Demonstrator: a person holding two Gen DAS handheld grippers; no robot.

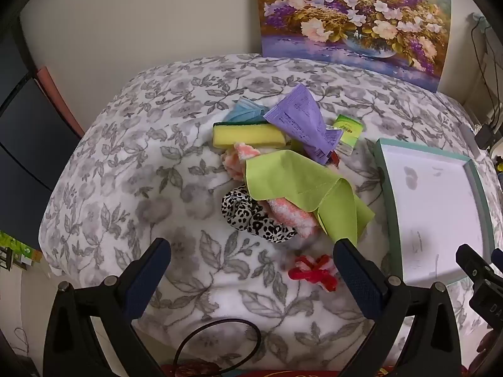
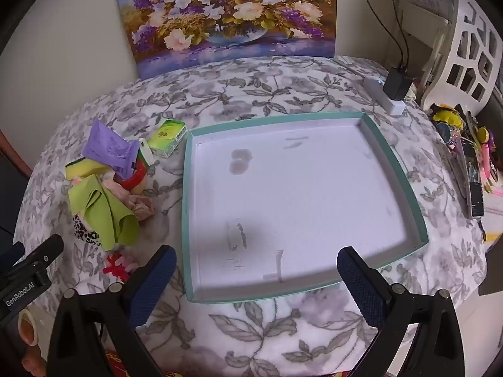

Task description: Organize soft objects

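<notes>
Left gripper [image 1: 251, 251] spread, empty, above the pile [image 1: 283, 176]: cloth [image 1: 295, 179], sponge [image 1: 248, 135], scrunchie [image 1: 251, 216], yarn bow [image 1: 314, 270] nearest. Right gripper [image 2: 256, 267] spread, empty, over the tray's [image 2: 314, 116] near edge. Tray is bare and just beside the pile, probably the drop spot, left picking.

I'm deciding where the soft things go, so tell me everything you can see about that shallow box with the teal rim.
The shallow box is a wide, roughly square tray, apparently cardboard, with low teal walls and a white floor marked by faint grey smudges and scuffs. Nothing lies in it. It rests flat on the floral cloth, right of the pile of soft things, touching none.
</notes>
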